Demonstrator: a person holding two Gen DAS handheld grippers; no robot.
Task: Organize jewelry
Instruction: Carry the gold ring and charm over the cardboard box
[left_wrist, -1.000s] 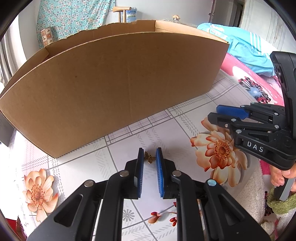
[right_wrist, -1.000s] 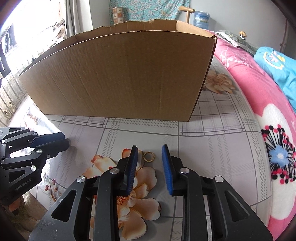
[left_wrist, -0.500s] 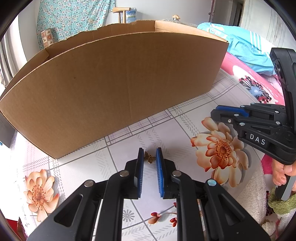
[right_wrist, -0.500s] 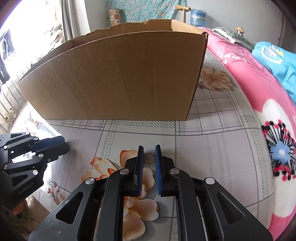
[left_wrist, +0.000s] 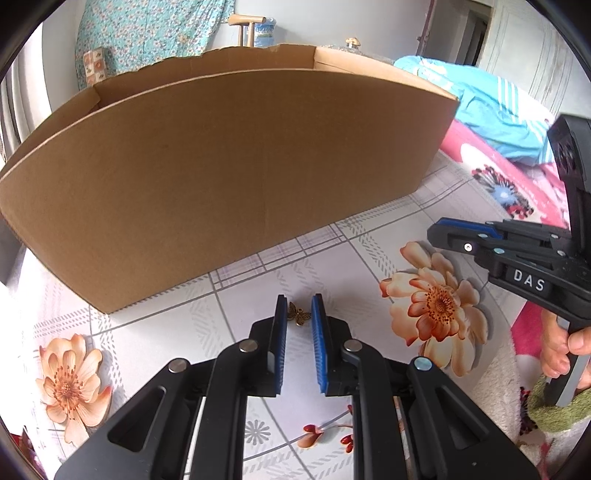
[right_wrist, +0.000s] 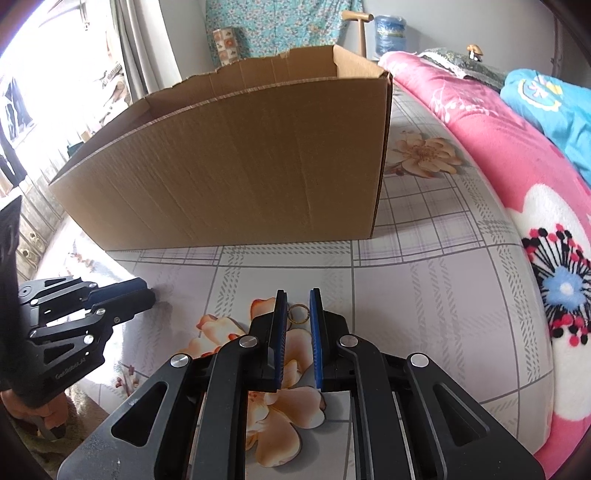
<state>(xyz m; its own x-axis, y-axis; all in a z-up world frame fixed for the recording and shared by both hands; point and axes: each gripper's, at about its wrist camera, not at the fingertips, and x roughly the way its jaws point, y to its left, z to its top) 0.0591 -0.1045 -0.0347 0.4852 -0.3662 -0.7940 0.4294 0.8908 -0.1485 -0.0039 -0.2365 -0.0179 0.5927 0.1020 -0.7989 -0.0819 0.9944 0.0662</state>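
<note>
A small bronze butterfly charm (left_wrist: 299, 314) sits between the blue pads of my left gripper (left_wrist: 298, 306), which is shut on it just above the floral tablecloth (left_wrist: 369, 266). A thin gold ring (right_wrist: 298, 314) is pinched between the pads of my right gripper (right_wrist: 297, 301), over an orange printed flower. Each gripper shows in the other's view: the right gripper (left_wrist: 443, 230) at the right edge, the left gripper (right_wrist: 144, 291) at the left edge. The open cardboard box (left_wrist: 221, 166) (right_wrist: 240, 166) stands right behind both.
A pink flowered blanket (right_wrist: 498, 140) and blue cloth (right_wrist: 554, 110) lie to the right of the tablecloth. A person's fingers (left_wrist: 554, 354) hold the right gripper's handle. A window and curtain are far left in the right wrist view.
My right gripper's jaws closed from wide apart onto the gold ring, and its view tilted slightly. The left gripper kept its grip on the butterfly charm and stayed put.
</note>
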